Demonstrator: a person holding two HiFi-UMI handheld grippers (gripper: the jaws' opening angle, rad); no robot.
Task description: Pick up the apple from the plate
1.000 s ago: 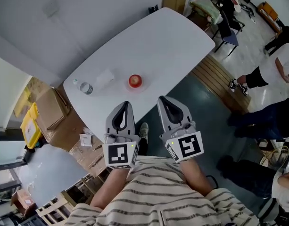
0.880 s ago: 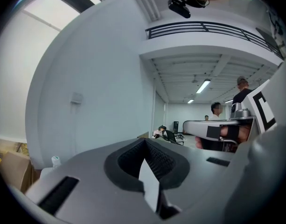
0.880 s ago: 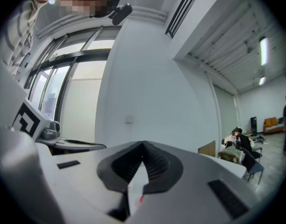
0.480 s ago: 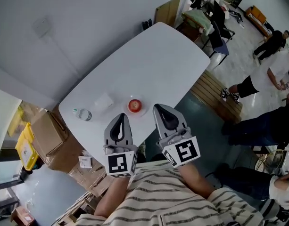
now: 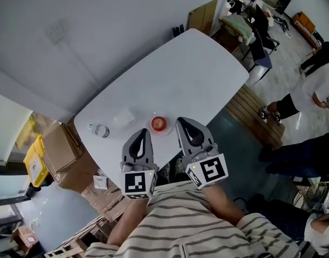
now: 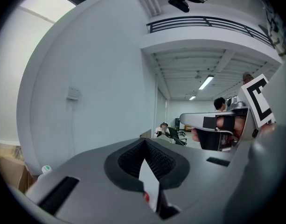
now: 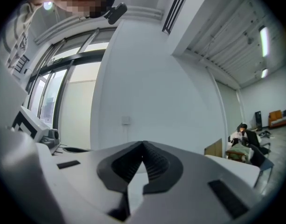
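Left gripper (image 5: 145, 131) and right gripper (image 5: 181, 121) had drawn nearer the round red apple (image 5: 159, 123), both jaws shut, empty

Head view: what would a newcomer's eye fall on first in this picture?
The red apple stands out first, a lone spot of colour on the white table, close to the edge nearest the person. Just below it in the picture, the left gripper and the right gripper point toward it side by side, both shut and empty. A clear bottle is on the table to the apple's left.
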